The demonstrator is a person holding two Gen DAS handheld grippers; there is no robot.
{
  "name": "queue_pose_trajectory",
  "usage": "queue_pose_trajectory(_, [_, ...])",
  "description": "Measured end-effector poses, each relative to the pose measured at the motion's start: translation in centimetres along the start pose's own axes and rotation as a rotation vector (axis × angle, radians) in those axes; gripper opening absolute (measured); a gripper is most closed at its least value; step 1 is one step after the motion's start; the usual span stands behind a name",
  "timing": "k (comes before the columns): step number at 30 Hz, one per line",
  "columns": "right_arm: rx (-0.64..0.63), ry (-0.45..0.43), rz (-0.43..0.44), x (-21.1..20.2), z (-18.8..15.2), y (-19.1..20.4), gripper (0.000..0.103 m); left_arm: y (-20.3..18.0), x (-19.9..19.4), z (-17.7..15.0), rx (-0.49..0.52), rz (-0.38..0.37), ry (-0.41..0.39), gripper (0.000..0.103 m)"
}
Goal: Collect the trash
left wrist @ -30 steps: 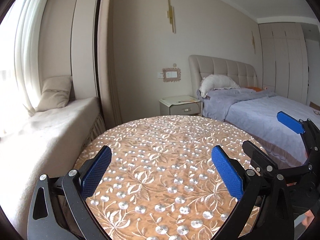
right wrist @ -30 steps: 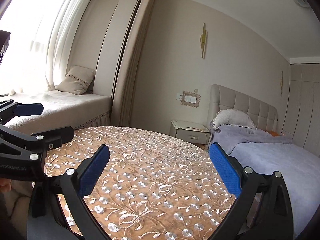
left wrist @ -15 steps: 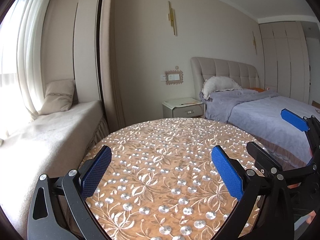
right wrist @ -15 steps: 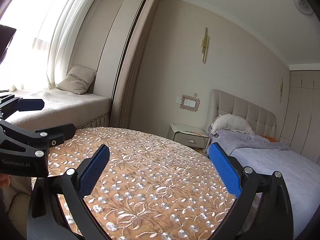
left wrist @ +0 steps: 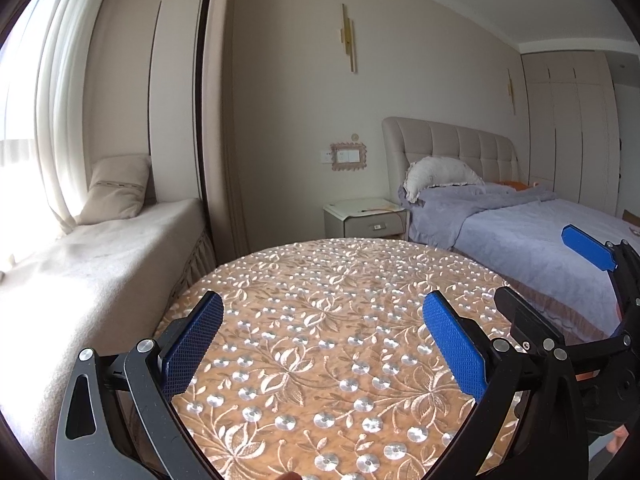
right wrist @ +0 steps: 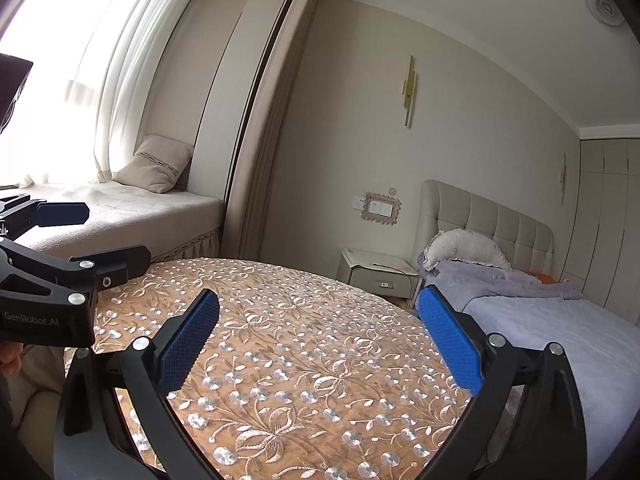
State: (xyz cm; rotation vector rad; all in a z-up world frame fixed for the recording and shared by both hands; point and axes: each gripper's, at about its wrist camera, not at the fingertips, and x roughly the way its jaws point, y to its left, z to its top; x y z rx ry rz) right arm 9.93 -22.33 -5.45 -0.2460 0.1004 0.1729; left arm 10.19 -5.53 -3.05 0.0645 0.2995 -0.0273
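Trash nowhere visible on embroidered round tablecloth (left wrist: 320, 320); nothing collected yet. Left gripper (left wrist: 324, 344) and right gripper (right wrist: 316, 344) jaws wide, empty. Probably searching first.

Daylight floods in from the sheer white curtained window (right wrist: 48, 80) on the left; in my right wrist view it blows out to pure white. The far beige wall (left wrist: 420, 92) looks evenly, softly lit. Both views stay sharp, but fisheye bending curves the edges and dark vignetting fills the corners.
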Motion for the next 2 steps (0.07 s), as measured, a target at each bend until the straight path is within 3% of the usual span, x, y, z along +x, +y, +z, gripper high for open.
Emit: queue_pose_trajectory(2, [-0.001,0.000,-0.002,0.00,-0.08,0.06,0.099,0.10,0.02,0.11,-0.002,0.000,-0.003,0.098])
